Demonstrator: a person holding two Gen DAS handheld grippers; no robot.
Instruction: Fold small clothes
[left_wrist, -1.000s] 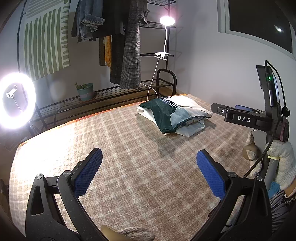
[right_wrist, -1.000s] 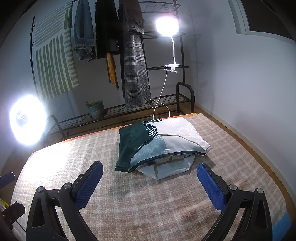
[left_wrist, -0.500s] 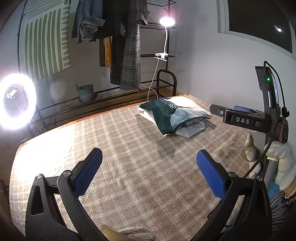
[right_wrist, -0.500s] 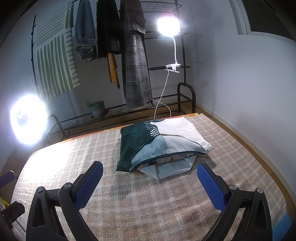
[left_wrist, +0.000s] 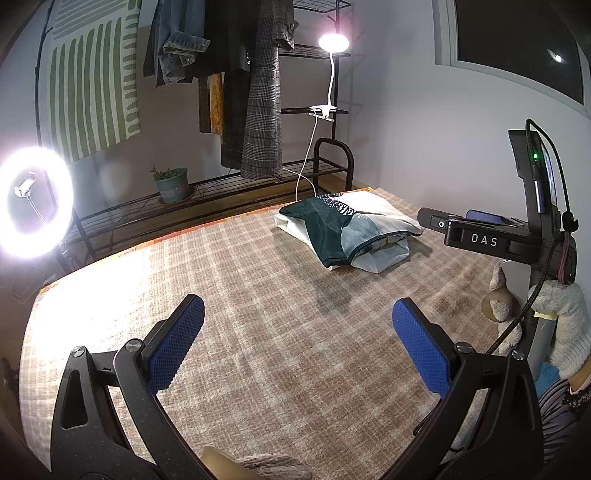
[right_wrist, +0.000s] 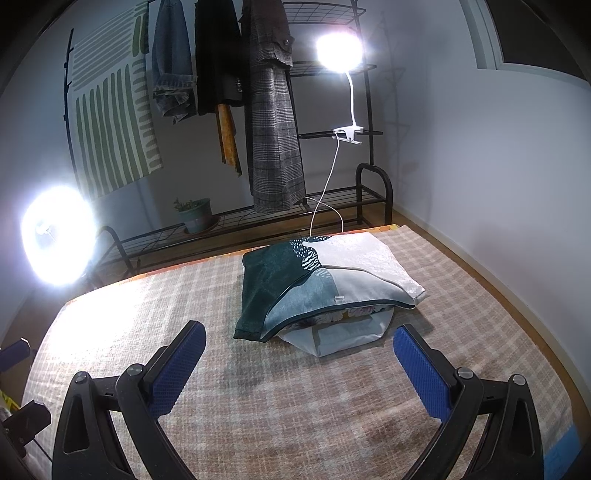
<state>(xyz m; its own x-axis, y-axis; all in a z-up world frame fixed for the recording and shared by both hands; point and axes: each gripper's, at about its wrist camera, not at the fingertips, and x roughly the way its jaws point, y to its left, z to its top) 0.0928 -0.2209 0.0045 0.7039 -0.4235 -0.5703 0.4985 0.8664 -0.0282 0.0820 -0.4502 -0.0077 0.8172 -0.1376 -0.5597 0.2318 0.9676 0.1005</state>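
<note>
A stack of folded clothes (right_wrist: 317, 284) lies on the plaid blanket (right_wrist: 295, 413); the top piece is dark green, teal and white, with a white piece under it. In the left wrist view the stack (left_wrist: 347, 229) lies far ahead to the right. My right gripper (right_wrist: 295, 354) is open and empty, hovering just in front of the stack. My left gripper (left_wrist: 295, 336) is open and empty above the blanket (left_wrist: 240, 295), well short of the stack. The right gripper's body marked DAS (left_wrist: 484, 240) shows at the right of the left wrist view.
A clothes rack with hanging garments (right_wrist: 273, 110) and a clip lamp (right_wrist: 338, 53) stands behind the bed. A ring light (left_wrist: 33, 201) glares at the left. A potted plant (right_wrist: 195, 216) sits on the low shelf. A wall runs along the right.
Both grippers have drifted very slightly; the stack sits a touch lower in the right wrist view. Both stay open and empty.
</note>
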